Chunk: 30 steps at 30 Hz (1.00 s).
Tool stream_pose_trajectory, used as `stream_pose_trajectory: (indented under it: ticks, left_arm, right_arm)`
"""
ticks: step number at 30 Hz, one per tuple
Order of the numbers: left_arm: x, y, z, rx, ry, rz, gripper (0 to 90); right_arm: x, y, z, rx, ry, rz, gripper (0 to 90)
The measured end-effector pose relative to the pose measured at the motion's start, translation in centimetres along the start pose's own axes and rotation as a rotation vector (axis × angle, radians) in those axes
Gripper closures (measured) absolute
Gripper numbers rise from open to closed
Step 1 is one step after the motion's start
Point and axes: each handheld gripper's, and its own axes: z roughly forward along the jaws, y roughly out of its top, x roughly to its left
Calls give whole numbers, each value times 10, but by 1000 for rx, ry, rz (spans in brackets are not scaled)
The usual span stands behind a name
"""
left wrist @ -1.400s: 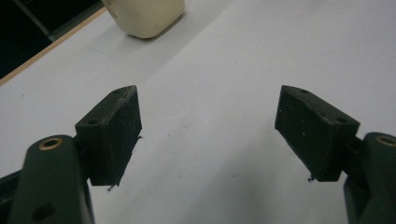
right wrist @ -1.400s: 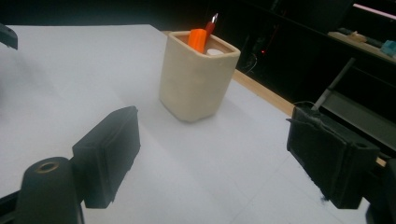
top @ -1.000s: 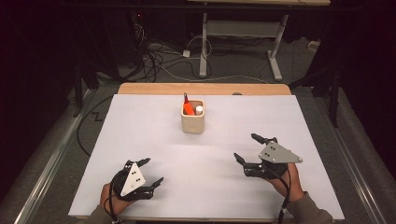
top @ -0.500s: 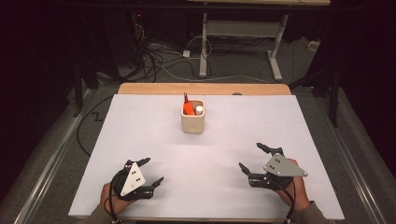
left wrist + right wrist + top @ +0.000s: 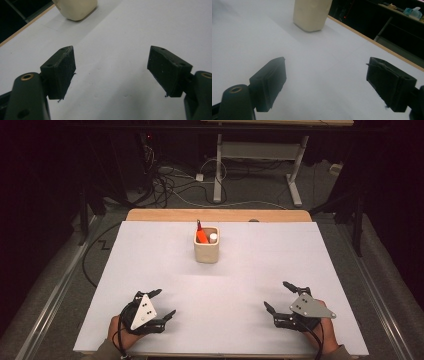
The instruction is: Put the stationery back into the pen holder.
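Both grippers sit low at the near edge of the white table point(image 5: 150, 255), well apart from each other. Your left gripper point(image 5: 161, 303) has its jaws spread wide with nothing between them; in the left gripper view only bare table surface lies between the pads point(image 5: 62, 72). Your right gripper point(image 5: 278, 296) is the same: jaws wide apart, holding nothing, bare white between them in the right gripper view.

The cream cup point(image 5: 206, 245) stands upright near the far middle of the table, well apart from both tools. It lies ahead of you and between the two hands: forward and to the right of the left gripper, forward and to the left of the right gripper. Neither hand looks clearly nearer; the cup sits about midway. In the left gripper view the cup point(image 5: 75, 8) shows at the top left; in the right gripper view the cup point(image 5: 312, 15) shows at the top, left of centre, so neither gripper is lined up on it.

The cup is squarish with rounded corners, matte, pale. An orange-red marker point(image 5: 200, 234) stands in it, its long axis near vertical, tip leaning slightly left and poking above the rim. Beside it is a white, round-topped item point(image 5: 213, 237); what it is cannot be told.

Judgement: either hand must reach forward and inward, coming down from above for the contents.
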Motion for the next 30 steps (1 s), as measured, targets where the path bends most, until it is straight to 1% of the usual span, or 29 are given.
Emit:
stream_pose_trajectory:
  ticks: [2,6,8,9,11,14,16,19,20,25,27,30]
  left_arm:
    - [1,0,0,-3,1,-4,220]
    - [1,0,0,-2,0,-8,220]
    - [1,0,0,-2,0,-8,220]
    - [1,0,0,-3,0,-9,220]
    - [2,0,0,-3,1,-9,220]
    - [2,-1,0,0,4,-10,220]
    - [1,-1,0,2,3,-10,220]
    - [1,-1,0,2,6,-11,220]
    - [1,0,-1,2,8,-10,220]
    - [-1,0,0,1,5,-7,220]
    - [-1,0,0,5,1,0,220]
    - [0,-1,0,3,0,-6,220]
  right_arm:
    - [-1,-3,-2,-3,-3,4,161]
    - [-1,-9,-6,8,-6,6,161]
    - [-2,-12,-8,5,-10,15,161]
    - [-2,-14,-9,9,-14,20,161]
    - [-2,-18,-11,23,-8,29,161]
    - [-1,-23,-15,31,-24,19,161]
    - [-2,-26,-19,19,-26,33,161]
    - [-2,-31,-23,24,-24,57,161]
    - [-2,-32,-24,28,-24,57,161]
    - [-2,-33,-27,21,-33,46,161]
    - [-2,-32,-28,11,-30,55,161]
    - [-1,-30,-27,7,-39,47,161]
